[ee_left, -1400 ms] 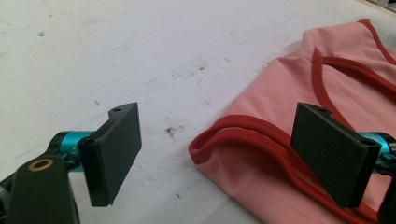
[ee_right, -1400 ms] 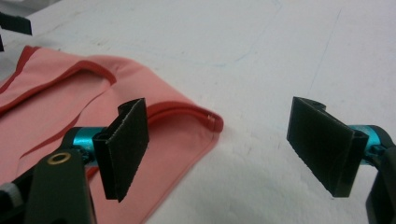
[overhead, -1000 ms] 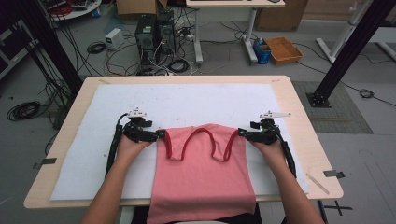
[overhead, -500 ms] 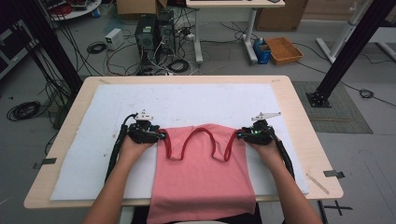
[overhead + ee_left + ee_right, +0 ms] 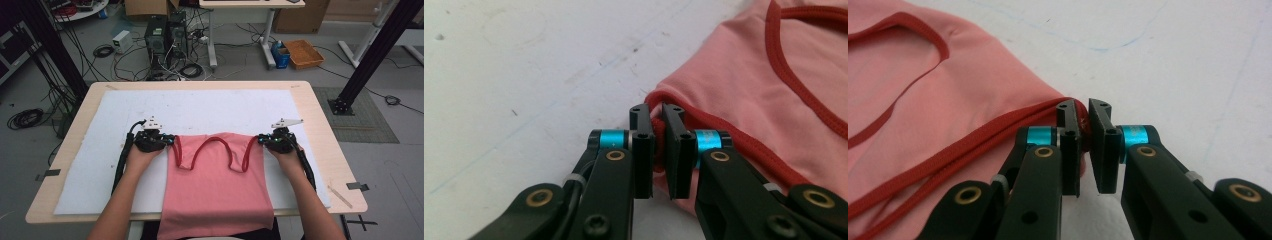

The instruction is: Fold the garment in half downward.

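Left gripper [image 5: 657, 150]: jaws clamped on the red-trimmed shoulder strap of the pink tank top [image 5: 774, 85], the piping pinched between the two black pads with only a narrow slit left between them. These jaws have just been closing; a second ago in the high view they stood spread at the garment's left shoulder, and now they are drawn together on it. Right gripper [image 5: 1085, 150]: the same condition, pads pressed on the red edging at the opposite shoulder corner, jaws likewise just closed from a wider stance onto the fabric. In the high view the left gripper [image 5: 170, 141] sits at the top left corner of the tank top [image 5: 217, 190] and the right gripper [image 5: 263, 141] at the top right corner, each hand behind its tool and neither hand displaced from its earlier position. The garment lies flat on the white mat [image 5: 200, 107], neckline and armholes toward the far side, its hem hanging over the near edge of the wooden table [image 5: 320, 130]; its outline on the mat is unchanged from the earlier frames. Cables trail back from both grippers along the forearms. Beyond the table, the floor carries computer towers [image 5: 162, 37], loose cabling and an orange tray [image 5: 304, 52].
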Tool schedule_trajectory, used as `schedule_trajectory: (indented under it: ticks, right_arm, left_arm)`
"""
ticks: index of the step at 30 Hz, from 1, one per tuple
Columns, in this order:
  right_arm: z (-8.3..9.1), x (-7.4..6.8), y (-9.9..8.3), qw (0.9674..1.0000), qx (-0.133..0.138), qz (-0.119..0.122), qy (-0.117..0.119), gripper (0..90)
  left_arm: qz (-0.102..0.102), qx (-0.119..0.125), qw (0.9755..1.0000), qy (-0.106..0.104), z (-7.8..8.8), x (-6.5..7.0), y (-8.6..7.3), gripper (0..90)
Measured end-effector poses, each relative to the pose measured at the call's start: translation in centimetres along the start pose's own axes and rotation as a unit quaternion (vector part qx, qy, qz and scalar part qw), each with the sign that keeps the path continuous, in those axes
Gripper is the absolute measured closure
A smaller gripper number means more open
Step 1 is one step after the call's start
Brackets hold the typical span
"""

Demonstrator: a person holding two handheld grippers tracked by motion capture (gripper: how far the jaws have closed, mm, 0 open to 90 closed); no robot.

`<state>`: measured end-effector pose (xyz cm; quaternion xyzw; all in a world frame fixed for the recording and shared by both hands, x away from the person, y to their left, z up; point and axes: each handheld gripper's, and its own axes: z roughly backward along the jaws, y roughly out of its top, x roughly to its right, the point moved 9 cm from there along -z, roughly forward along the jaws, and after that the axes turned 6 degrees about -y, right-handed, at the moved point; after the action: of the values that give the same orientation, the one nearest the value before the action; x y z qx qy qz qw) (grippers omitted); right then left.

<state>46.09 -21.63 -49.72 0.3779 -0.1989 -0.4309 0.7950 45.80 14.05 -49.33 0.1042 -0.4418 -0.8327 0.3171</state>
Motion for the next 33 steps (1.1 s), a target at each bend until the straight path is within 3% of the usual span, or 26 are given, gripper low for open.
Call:
schedule_trajectory:
  ticks: [4, 13, 16, 18, 24, 26, 28, 31, 33]
  right_arm:
    - [0.2, 0.3, 0.7, 0.9999, 0.013, -0.004, -0.002, 84.3]
    - [-0.1, 0.3, 2.5, 0.9998, 0.017, 0.005, -0.012, 84.2]
    - [-0.2, 0.3, 2.8, 0.9998, 0.013, 0.005, -0.015, 84.2]
    - [-0.3, 0.3, 3.0, 0.9997, 0.015, 0.006, -0.016, 84.2]
    - [-0.3, 0.6, 3.7, 0.9996, 0.018, 0.004, -0.02, 84.1]
    - [-0.3, 0.7, 4.1, 0.9995, 0.023, 0.001, -0.022, 84.2]
    - [-0.4, 1.0, 4.6, 0.9991, 0.035, -0.001, -0.022, 84.2]
    - [-0.7, 1.5, 5.0, 0.9992, 0.03, -0.012, -0.025, 84.2]
    - [-0.8, 1.9, 5.6, 0.9989, 0.033, -0.016, -0.027, 84.1]
  left_arm:
    - [0.01, 0.019, 0.9998, 0.003, 0.1, -0.5, 0.5, 83.4]
    - [0.024, 0.02, 0.9994, 0.012, 0.1, -1.9, 1.3, 83.4]
    - [0.041, 0.032, 0.9986, 0.007, -0.1, -2.2, 1.7, 83.3]
    - [0.039, 0.019, 0.999, 0.006, -0.3, -2.4, 1.6, 83.3]
    - [0.041, 0.012, 0.9991, 0.009, -0.4, -2.9, 2.5, 83.3]
    - [0.044, 0.026, 0.9986, 0.013, -0.3, -3.2, 3.2, 83.3]
    - [0.04, 0.013, 0.999, 0.015, -0.4, -3.4, 3.5, 83.3]
    - [0.044, 0.024, 0.9986, 0.019, -0.5, -3.9, 4.5, 83.3]
    - [0.046, 0.016, 0.9987, 0.016, -0.6, -4.3, 4.8, 83.3]
